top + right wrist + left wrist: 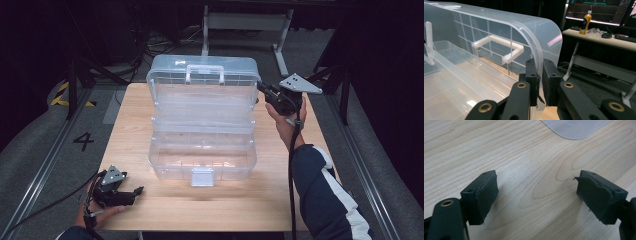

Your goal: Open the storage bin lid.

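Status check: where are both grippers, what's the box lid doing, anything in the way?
Right gripper shut on lid rim, lid raised open. Left gripper open, idle over table, near corner. Clear storage box open, nothing blocking.

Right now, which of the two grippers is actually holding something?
The right gripper: its jaws are shut on the raised lid of the clear plastic toolbox. The left gripper rests open over bare table.

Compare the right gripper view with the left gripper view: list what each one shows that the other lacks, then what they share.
Right gripper view alone: the right gripper shut on the raised lid rim, the lid's white handle, a yellow bottle on a far desk. Left gripper view alone: the left gripper open over bare table. Shared: the clear plastic box.
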`<state>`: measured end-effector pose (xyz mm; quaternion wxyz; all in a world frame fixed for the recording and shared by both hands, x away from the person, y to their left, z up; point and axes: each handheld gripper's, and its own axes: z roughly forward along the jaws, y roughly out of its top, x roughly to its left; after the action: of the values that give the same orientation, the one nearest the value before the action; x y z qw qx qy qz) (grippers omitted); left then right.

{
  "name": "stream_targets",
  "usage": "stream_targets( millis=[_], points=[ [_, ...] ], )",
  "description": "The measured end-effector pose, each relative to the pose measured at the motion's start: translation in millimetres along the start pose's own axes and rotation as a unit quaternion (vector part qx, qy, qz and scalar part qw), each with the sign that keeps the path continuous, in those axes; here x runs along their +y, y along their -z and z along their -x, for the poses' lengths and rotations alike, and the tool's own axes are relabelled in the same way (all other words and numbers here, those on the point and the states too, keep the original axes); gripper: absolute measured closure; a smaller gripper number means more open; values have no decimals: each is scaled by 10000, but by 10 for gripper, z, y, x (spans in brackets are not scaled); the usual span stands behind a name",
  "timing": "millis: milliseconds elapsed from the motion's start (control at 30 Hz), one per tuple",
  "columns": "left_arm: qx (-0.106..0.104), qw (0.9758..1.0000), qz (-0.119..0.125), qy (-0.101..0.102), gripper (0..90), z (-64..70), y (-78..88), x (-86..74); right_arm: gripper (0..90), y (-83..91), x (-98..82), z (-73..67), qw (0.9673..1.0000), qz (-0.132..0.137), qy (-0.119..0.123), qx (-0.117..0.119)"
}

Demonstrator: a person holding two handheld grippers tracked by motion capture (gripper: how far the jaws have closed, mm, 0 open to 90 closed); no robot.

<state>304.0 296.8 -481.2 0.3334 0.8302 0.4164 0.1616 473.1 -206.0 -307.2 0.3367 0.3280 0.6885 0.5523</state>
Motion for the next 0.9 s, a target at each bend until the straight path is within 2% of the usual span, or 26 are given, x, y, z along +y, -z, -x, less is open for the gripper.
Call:
stream_targets(
  millis=[500,900],
  points=[
    [-9,10000,-18,3,176,-1,1,2,840,-145,51,117,9996,-150,-212,100],
    [12,10000,-10,26,176,4,5,-4,834,-295,90,228,9990,-342,-265,134]
  ],
)
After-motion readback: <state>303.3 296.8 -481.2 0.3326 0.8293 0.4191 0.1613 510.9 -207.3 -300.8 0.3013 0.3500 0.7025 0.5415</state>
